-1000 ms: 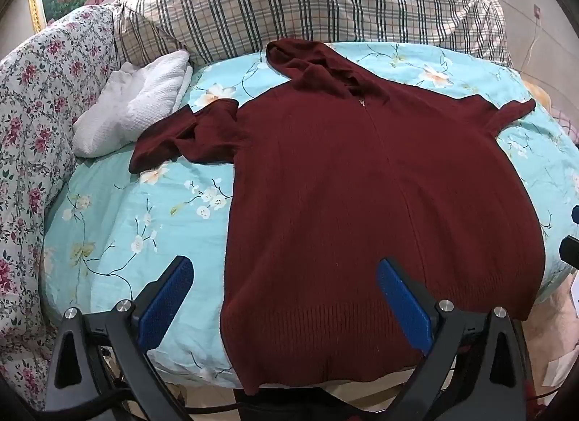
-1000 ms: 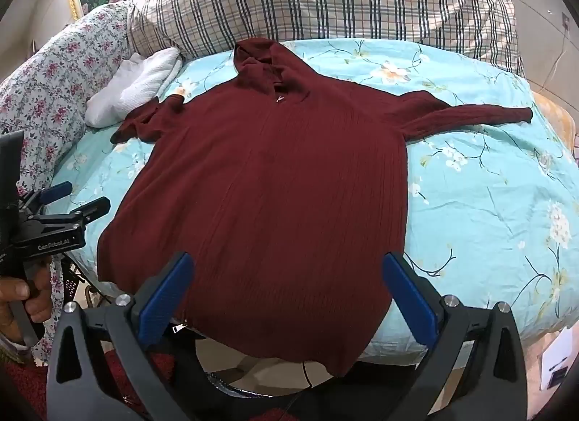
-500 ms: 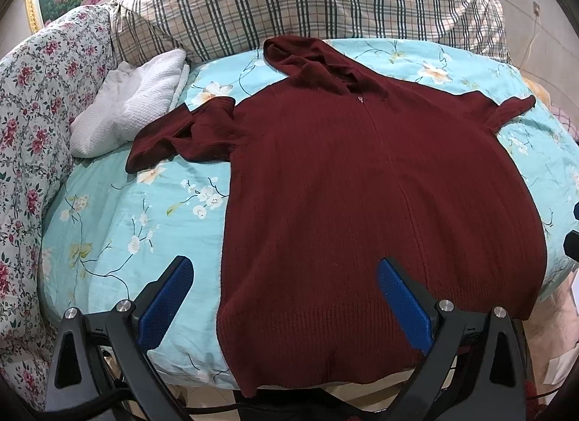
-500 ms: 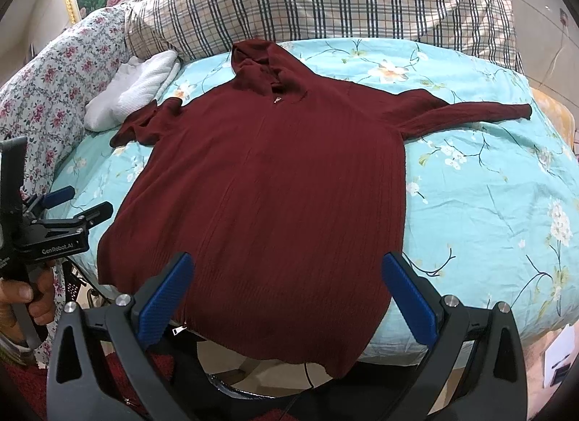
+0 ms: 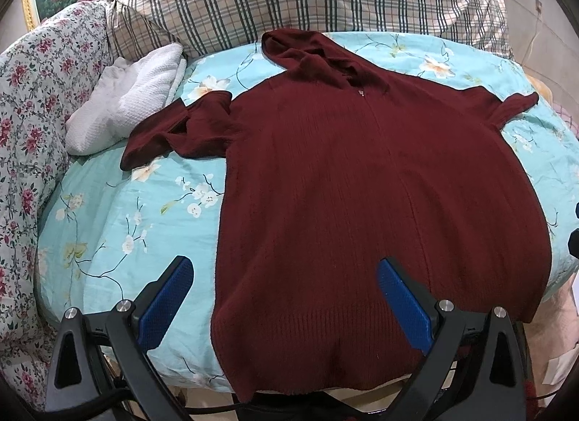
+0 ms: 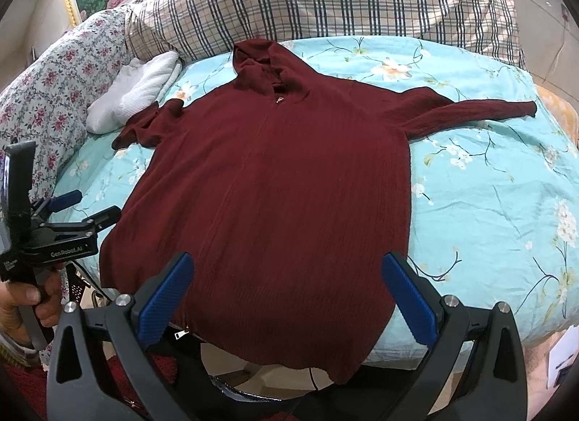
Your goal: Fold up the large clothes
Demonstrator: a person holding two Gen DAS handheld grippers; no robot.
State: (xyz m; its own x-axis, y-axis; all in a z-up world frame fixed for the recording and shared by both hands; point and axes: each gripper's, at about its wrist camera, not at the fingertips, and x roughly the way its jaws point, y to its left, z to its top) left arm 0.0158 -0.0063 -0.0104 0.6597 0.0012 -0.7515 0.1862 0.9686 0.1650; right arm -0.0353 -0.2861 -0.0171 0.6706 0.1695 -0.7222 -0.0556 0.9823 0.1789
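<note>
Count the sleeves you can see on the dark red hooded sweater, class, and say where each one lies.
2. The left sleeve lies bunched beside the white towel. The right sleeve stretches straight out across the floral bedsheet. Neither is folded in yet.

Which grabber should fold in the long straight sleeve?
Probably the right gripper: the straight sleeve lies on its side of the maroon hoodie. The left gripper, open too, sits opposite.
</note>
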